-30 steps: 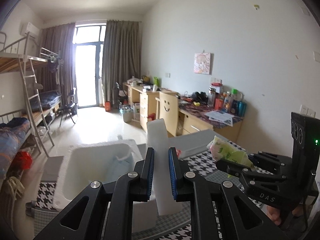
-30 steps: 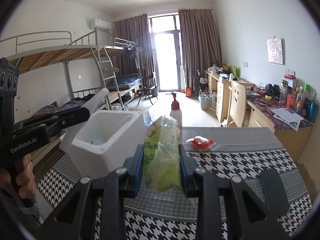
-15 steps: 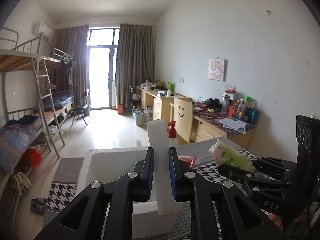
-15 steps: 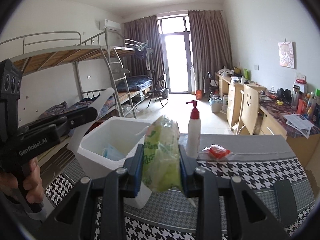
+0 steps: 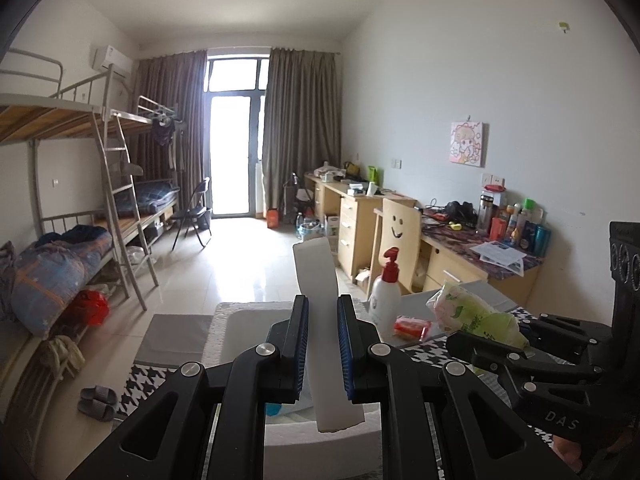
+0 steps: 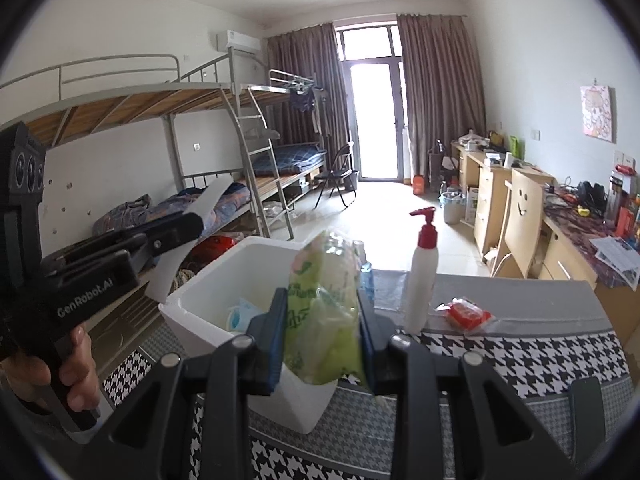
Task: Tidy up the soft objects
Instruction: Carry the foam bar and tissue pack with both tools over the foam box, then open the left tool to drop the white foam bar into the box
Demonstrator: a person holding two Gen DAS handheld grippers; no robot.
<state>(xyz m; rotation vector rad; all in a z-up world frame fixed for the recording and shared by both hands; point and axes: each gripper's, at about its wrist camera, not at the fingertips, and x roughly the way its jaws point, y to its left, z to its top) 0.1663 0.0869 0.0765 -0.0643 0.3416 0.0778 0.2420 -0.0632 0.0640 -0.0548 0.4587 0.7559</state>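
My left gripper is shut on a flat white foam lid, which stands on edge between the blue pads above the white foam box. In the right wrist view the same gripper reaches in from the left with the lid, a hand on its handle. My right gripper is shut on a soft green tissue pack and hovers over the near right corner of the open box. A blue-and-white packet lies inside. From the left wrist view the pack shows in the right gripper.
A white pump bottle with a red top and a red packet sit on the houndstooth tablecloth right of the box. Bunk beds line the left wall, and desks and a smiley-face chair the right.
Both grips are unchanged. The right gripper has carried the pack leftward to above the box's corner. The left view has swung, so the box sits lower and the bottle has come into sight.
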